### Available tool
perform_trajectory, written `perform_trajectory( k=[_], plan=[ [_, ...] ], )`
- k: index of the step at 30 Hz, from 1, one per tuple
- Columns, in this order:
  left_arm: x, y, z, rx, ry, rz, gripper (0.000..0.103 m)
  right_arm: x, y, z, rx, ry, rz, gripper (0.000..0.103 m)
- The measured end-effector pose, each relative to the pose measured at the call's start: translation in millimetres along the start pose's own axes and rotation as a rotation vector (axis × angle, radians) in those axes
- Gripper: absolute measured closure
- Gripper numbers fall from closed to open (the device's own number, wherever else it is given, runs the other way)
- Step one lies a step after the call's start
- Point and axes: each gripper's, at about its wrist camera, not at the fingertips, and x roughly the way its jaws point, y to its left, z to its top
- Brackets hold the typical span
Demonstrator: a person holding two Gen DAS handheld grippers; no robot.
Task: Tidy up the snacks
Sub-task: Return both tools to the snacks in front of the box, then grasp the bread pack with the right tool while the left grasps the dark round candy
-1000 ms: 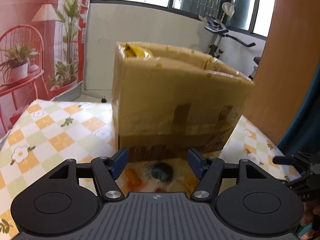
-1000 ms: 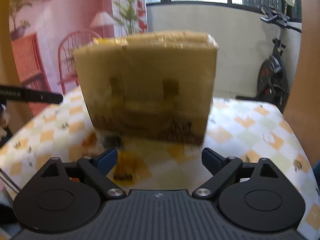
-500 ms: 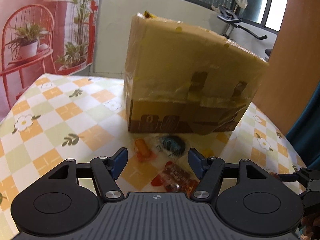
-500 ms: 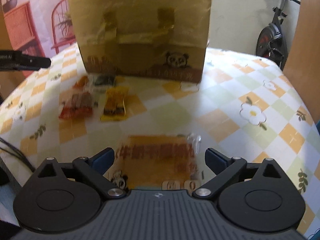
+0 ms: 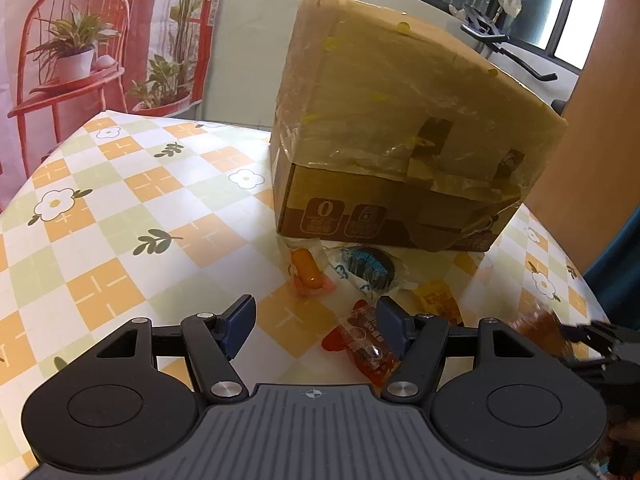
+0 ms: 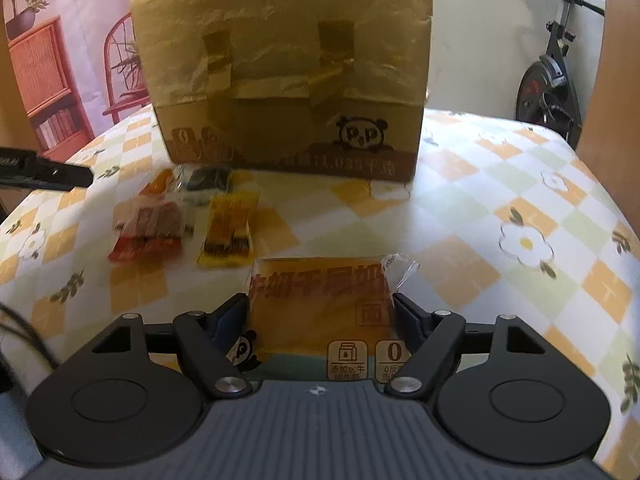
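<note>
Both our grippers lower vs a sec ago, cardboard box (image 6: 288, 76) now looms above, right gripper (image 6: 320, 312) jaws just been closing round orange snack pack (image 6: 320, 300) on the tablecloth (image 6: 460, 248), pads at its edges, left gripper (image 5: 316, 320) gaping, empty, red snack (image 5: 362, 344) beside its right pad.

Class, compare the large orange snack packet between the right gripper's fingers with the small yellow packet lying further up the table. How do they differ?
The large orange packet is far bigger than the small yellow packet. The orange one is broad and squarish, the yellow one narrow and long. The right gripper straddles the orange packet, its jaws just closing in; the yellow one lies free. Both lie flat on the checked tablecloth.
</note>
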Motion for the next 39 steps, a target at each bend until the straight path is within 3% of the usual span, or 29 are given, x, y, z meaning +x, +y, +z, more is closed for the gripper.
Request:
perform_trajectory(
  k=[8, 12, 19, 28, 34, 39],
  plan=[
    [20.8, -14.7, 10.9, 0.006, 0.003, -0.033, 0.037, 29.5, -15.2, 15.6, 0.04, -0.079, -0.031, 0.025],
    [39.7, -28.6, 20.4, 0.039, -0.01, -0.059, 0.049, 31.2, -18.2, 14.9, 0.054, -0.097, -0.031, 0.025],
    [86.4, -42.8, 35.8, 0.128, 0.005, -0.059, 0.048, 30.5, -22.4, 11.9, 0.077, -0.114, -0.012, 0.025],
    [118.4, -39.0, 36.9, 0.162, 0.09, -0.073, 0.041, 30.3, -23.7, 10.3, 0.094, -0.124, -0.001, 0.025],
    [110.4, -39.0, 22.4, 0.192, 0.124, -0.129, 0.036, 29.8, -24.8, 10.2, 0.102, -0.124, 0.005, 0.024],
    [105.6, -40.0, 12.9, 0.183, 0.148, -0.124, 0.029, 30.2, -24.2, 10.6, 0.102, -0.123, 0.002, 0.024]
  ],
)
